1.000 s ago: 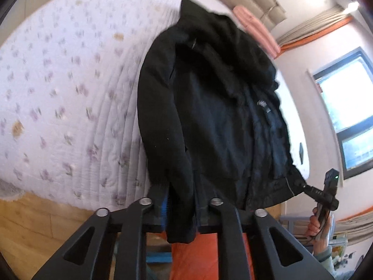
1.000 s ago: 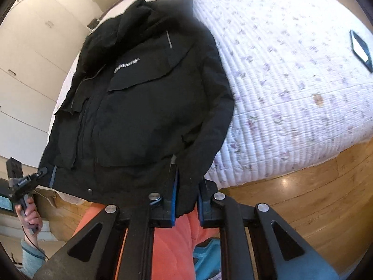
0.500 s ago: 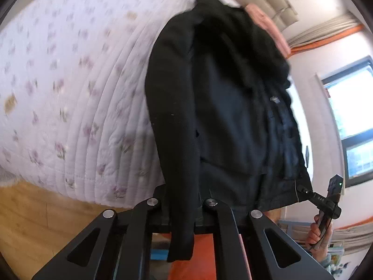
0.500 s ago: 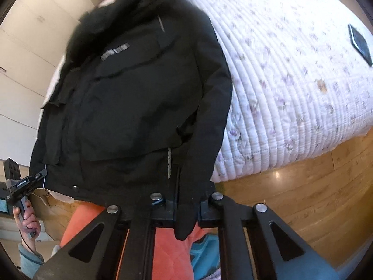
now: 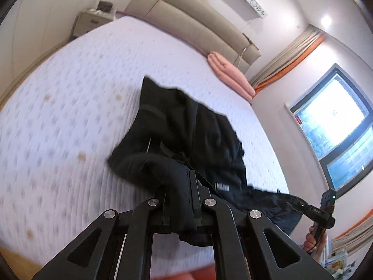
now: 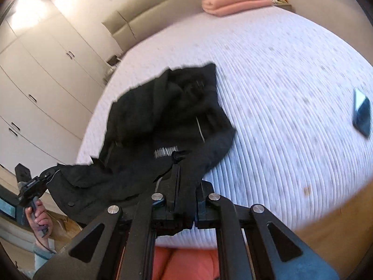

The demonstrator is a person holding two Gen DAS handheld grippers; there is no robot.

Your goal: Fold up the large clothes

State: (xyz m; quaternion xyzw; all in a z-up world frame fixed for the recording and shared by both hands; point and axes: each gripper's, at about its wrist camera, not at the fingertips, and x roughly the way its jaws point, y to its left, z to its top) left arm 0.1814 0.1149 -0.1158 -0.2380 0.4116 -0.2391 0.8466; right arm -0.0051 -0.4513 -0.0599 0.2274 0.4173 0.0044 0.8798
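Observation:
A large black jacket [image 5: 198,135] lies bunched on the white quilted bed [image 5: 70,121]; it also shows in the right wrist view [image 6: 167,116]. My left gripper [image 5: 179,196] is shut on the jacket's lower edge by a sleeve, near the foot of the bed. My right gripper [image 6: 184,186] is shut on the jacket's other lower corner by the other sleeve. Each gripper shows in the other's view, the right gripper [image 5: 312,212] at far right and the left gripper [image 6: 35,184] at far left, each holding the stretched hem.
A folded pink blanket [image 5: 228,74] lies by the padded headboard [image 5: 186,23]. A dark phone [image 6: 362,114] lies on the bed to the right. Wardrobe doors [image 6: 35,88] stand to the left, a window [image 5: 338,126] to the right. Wooden floor [image 6: 338,219] lies below the bed's edge.
Both grippers swung the jacket's hem up and forward over the bed. The jacket, flat before, is now folded and bunched on itself. Both views now face the headboard.

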